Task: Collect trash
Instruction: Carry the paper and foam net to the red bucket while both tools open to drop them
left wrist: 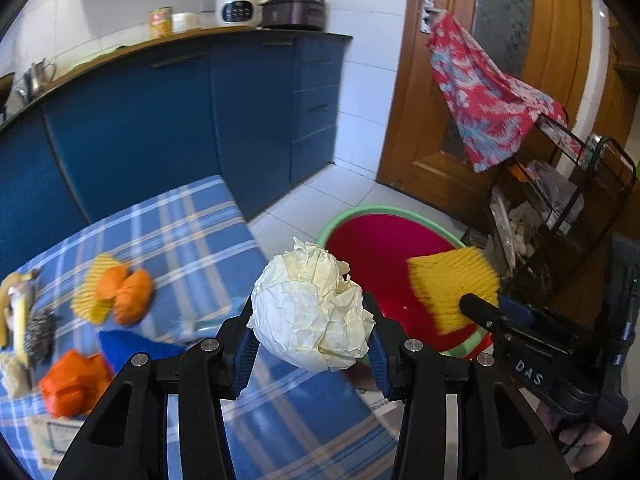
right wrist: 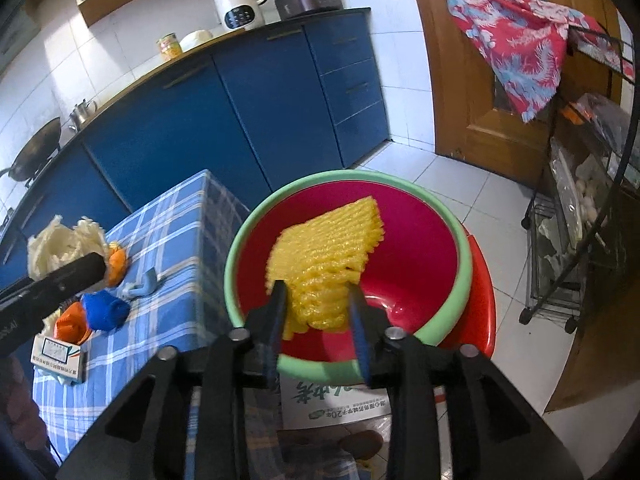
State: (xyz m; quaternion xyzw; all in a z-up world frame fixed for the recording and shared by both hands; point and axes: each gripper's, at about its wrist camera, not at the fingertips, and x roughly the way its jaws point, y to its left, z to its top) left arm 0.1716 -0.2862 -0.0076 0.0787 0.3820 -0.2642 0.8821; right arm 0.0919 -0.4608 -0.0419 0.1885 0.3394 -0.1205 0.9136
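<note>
My left gripper (left wrist: 312,320) is shut on a crumpled ball of cream paper (left wrist: 310,304) and holds it above the table's right edge, left of the red basin with a green rim (left wrist: 376,252). My right gripper (right wrist: 318,304) is shut on a yellow foam net (right wrist: 326,256) and holds it over that basin (right wrist: 400,280). The net (left wrist: 452,288) and right gripper also show in the left wrist view. The paper ball (right wrist: 60,244) shows at the left of the right wrist view.
The blue plaid table (left wrist: 192,232) holds orange wads (left wrist: 124,296), a blue wad (right wrist: 106,310), another yellow net (left wrist: 90,296), a banana peel (left wrist: 12,304), a steel scourer (left wrist: 40,334) and a small carton (right wrist: 58,356). Blue cabinets (left wrist: 160,120), a wire cart (right wrist: 576,240) and a wooden door (left wrist: 432,100) stand around.
</note>
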